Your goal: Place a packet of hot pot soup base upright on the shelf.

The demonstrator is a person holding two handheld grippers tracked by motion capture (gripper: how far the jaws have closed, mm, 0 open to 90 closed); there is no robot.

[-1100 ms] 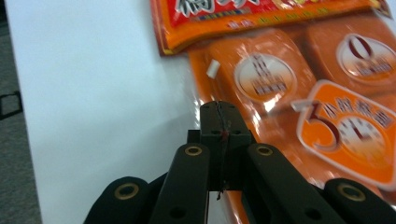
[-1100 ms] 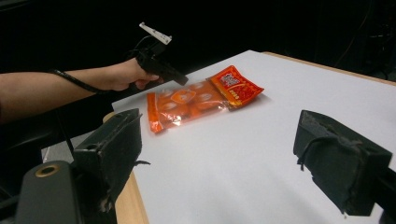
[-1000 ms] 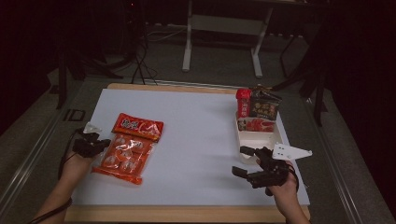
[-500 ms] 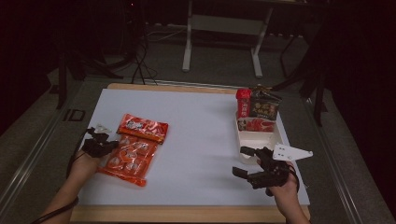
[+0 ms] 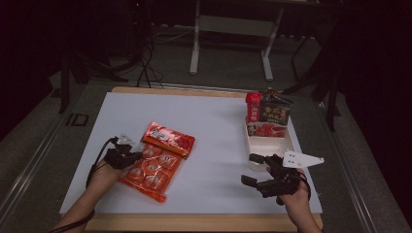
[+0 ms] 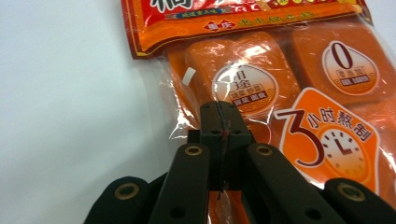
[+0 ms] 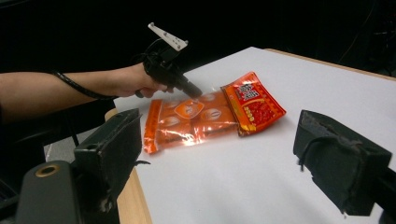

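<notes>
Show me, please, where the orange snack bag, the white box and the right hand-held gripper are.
orange snack bag (image 5: pixel 154 167), high view, on its clear middle part.
white box (image 5: pixel 268 144), high view, on its bare inner floor.
right hand-held gripper (image 5: pixel 252 169), high view, midway between its open jaws.

Bare mat (image 5: pixel 218 160) between packet (image 5: pixel 158 162) and tray (image 5: pixel 268 145): passable.

Lying on the table: one orange plastic snack bag (image 5: pixel 158 162). Standing at right: one white rectangular tray (image 5: pixel 268 144), holding three upright packets (image 5: pixel 268 115).
</notes>
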